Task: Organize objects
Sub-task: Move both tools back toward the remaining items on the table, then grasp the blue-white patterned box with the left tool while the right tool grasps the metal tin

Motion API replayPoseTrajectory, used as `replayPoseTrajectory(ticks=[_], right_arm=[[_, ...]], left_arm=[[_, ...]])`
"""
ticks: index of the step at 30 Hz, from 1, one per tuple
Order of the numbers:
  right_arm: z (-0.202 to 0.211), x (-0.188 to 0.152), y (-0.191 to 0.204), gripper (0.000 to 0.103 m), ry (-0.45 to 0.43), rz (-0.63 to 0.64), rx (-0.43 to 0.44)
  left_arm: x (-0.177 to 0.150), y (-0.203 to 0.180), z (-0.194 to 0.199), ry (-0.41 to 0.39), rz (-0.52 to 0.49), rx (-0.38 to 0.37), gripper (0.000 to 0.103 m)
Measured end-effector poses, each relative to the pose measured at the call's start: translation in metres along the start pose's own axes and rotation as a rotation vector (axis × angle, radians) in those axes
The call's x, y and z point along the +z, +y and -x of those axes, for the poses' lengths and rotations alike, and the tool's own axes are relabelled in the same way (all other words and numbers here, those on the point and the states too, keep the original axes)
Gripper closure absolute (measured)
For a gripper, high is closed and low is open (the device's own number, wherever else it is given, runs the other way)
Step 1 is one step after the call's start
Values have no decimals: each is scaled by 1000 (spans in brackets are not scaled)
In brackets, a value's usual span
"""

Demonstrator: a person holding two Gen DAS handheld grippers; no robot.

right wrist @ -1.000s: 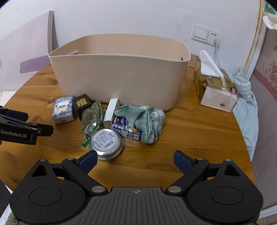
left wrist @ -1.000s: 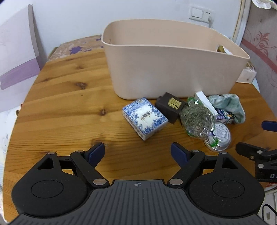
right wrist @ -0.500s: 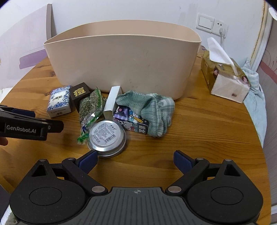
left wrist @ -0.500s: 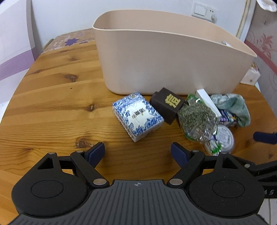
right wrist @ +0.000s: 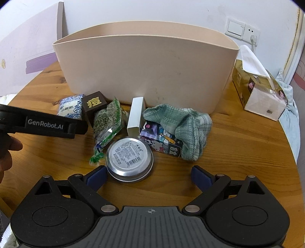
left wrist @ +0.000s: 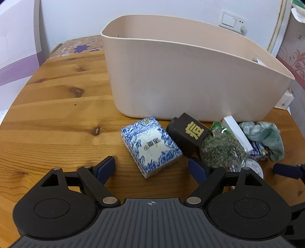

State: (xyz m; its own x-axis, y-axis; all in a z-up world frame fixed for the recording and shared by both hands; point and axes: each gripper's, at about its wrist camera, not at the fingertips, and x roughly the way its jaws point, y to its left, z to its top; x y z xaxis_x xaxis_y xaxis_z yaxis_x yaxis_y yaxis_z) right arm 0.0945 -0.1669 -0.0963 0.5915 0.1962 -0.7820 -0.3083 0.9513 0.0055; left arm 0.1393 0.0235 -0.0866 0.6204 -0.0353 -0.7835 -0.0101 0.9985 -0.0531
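Round wooden table [right wrist: 238, 145], beige bin [right wrist: 148, 72] against white wall [right wrist: 152, 11].

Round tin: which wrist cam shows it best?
Right wrist. The tin lies whole in front of the open right gripper, label up and unobstructed. In the left wrist view only a sliver of it shows, hidden behind the herb bag and the left gripper's finger.

On your right, a gold cardboard tissue box [right wrist: 255, 89] beside a white wall switch [right wrist: 234, 30] and socket [right wrist: 252, 34].
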Motion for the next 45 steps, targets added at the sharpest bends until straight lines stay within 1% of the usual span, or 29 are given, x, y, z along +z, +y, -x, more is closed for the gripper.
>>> replayPoseTrajectory(ticks=[2, 5, 8, 10, 14, 16, 17, 18, 19, 20, 22, 23, 27, 32, 38, 42, 45], right_arm=[[-1, 0, -2, 8, -5, -2, -2], [0, 0, -3, 13, -17, -8, -13], [1, 1, -6, 19, -27, -28, -20], [1, 2, -7, 25, -31, -33, -23], [2, 2, -7, 31, -37, -37, -27], [2, 2, -8, 40, -43, -38, -29], [3, 3, -8, 43, -46, -39, -31], [3, 2, -8, 49, -49, -40, -33], [3, 2, -8, 51, -51, -40, -33], [4, 2, -8, 51, -50, -40, -33], [5, 1, -8, 52, -52, -39, -31], [5, 1, -8, 52, -53, -39, -31], [8, -1, -8, 51, -48, -42, -28], [13, -4, -7, 51, -38, -40, -27], [30, -5, -8, 51, -68, -37, -25], [45, -4, -11, 51, -98, -32, -32], [56, -3, -11, 51, -113, -21, -53]], left_arm=[[2, 0, -2, -4, 9, 7, 18], [5, 2, -5, -12, 13, 22, 18], [7, 4, -7, -16, 20, 40, 18], [7, 5, -8, -17, 20, 50, 18], [8, 7, -7, -19, 22, 45, 19], [8, 9, -6, -23, 24, 47, 23], [8, 9, -6, -26, 20, 56, 29], [7, 9, -5, -29, 12, 66, 34], [7, 9, -5, -32, 2, 73, 37], [7, 9, -4, -35, -5, 78, 41], [6, 12, -2, -38, -6, 73, 45], [6, 13, -2, -39, -7, 75, 51], [5, 16, 1, -35, -11, 64, 54], [-1, 18, 7, -23, -16, 58, 54], [-11, 20, 21, -14, -31, 47, 54], [-19, 18, 38, -30, -60, 45, 54], [-24, 14, 52, -49, -86, 44, 54]])
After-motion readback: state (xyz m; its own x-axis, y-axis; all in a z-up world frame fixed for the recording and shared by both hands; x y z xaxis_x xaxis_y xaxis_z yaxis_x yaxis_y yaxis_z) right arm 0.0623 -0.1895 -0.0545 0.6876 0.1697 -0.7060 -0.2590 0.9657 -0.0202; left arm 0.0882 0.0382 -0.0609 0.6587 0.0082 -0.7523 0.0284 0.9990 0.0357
